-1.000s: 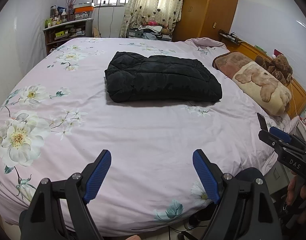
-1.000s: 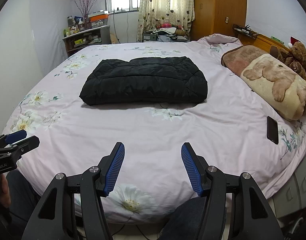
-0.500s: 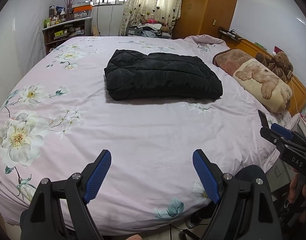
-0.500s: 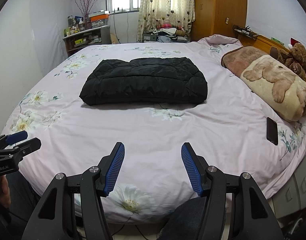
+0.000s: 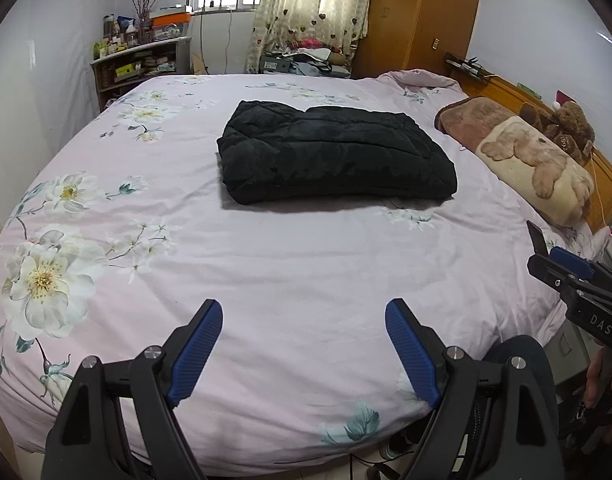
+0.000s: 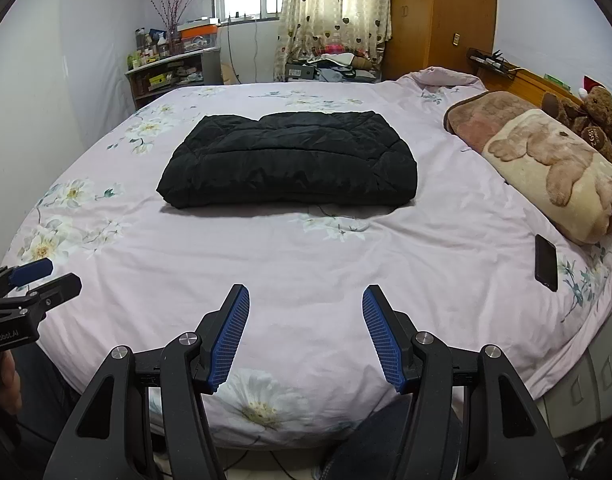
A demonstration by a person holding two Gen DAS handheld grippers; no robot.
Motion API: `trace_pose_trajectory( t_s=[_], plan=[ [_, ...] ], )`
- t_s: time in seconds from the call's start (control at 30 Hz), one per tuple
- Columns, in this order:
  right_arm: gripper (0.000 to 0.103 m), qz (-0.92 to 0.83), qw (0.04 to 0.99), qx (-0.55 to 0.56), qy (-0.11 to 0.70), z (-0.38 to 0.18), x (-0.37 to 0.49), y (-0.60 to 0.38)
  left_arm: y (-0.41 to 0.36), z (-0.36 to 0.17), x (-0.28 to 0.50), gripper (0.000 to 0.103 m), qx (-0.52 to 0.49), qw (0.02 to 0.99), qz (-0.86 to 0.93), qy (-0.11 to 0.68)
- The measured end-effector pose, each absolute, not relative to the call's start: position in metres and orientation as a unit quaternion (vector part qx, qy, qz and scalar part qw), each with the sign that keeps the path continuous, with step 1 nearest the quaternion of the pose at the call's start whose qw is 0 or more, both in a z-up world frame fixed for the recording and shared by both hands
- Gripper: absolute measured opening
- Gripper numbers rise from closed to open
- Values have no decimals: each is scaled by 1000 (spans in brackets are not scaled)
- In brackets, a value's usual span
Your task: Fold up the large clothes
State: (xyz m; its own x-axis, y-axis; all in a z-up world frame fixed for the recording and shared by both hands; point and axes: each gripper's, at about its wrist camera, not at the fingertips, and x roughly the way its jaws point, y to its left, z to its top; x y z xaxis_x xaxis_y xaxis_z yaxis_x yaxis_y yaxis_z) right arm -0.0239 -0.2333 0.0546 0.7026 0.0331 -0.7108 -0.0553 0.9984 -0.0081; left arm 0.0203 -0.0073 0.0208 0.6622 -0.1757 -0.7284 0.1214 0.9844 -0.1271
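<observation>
A black quilted jacket (image 5: pixel 330 156) lies folded into a flat rectangle in the middle of the pink floral bed; it also shows in the right wrist view (image 6: pixel 294 162). My left gripper (image 5: pixel 304 320) is open and empty, held over the near edge of the bed, well short of the jacket. My right gripper (image 6: pixel 306 308) is open and empty too, also over the near edge. Each gripper shows at the side of the other's view, the right one (image 5: pixel 562 276) and the left one (image 6: pixel 34 280).
The bed (image 5: pixel 306 264) fills most of both views. A bear-print blanket roll (image 6: pixel 554 172) and teddy bears (image 6: pixel 594 116) lie at the right by the headboard. A black phone (image 6: pixel 546 262) lies on the right of the bed. A shelf, curtain and wardrobe stand behind.
Both grippers have barely moved; the views shift slightly, with the jacket sitting a little higher in the frame. Jaws stay open and the jacket is unmoved.
</observation>
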Motion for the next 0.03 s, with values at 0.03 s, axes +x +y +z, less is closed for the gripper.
trace_pose_trajectory(
  t_s=[0.03],
  plan=[
    [60,24,922,-15,385,54,-22,-235,-7,21,22,85,-33,911,-81,403]
  ],
)
